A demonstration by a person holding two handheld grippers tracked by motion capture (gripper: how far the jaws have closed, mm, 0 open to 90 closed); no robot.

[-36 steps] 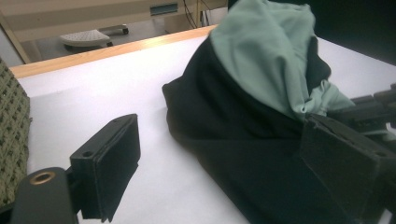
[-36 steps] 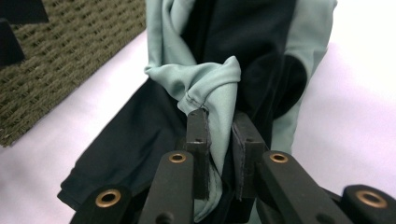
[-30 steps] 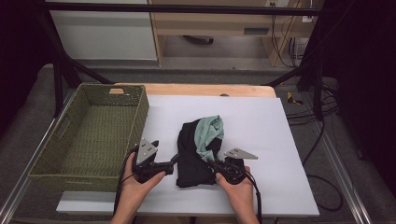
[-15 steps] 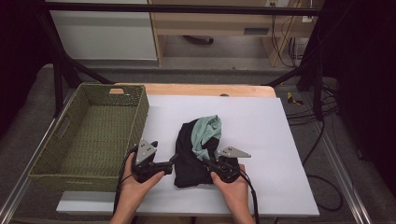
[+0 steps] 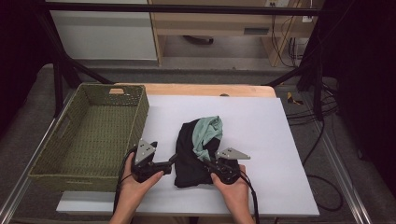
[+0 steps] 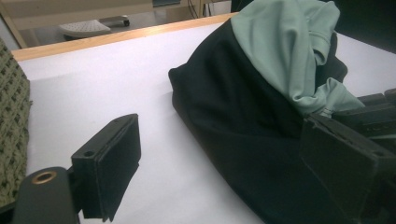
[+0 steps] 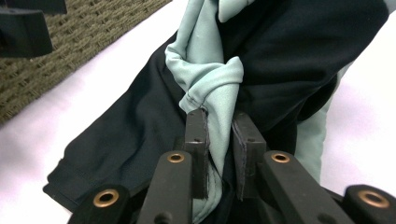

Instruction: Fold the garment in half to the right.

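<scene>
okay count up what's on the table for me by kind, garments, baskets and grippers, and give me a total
Garments: 1, a black and mint green garment
Baskets: 1, a green woven basket
Grippers: 2, the left gripper with its jaws open and the right gripper shut on the garment's green fabric
Total: 4
</scene>
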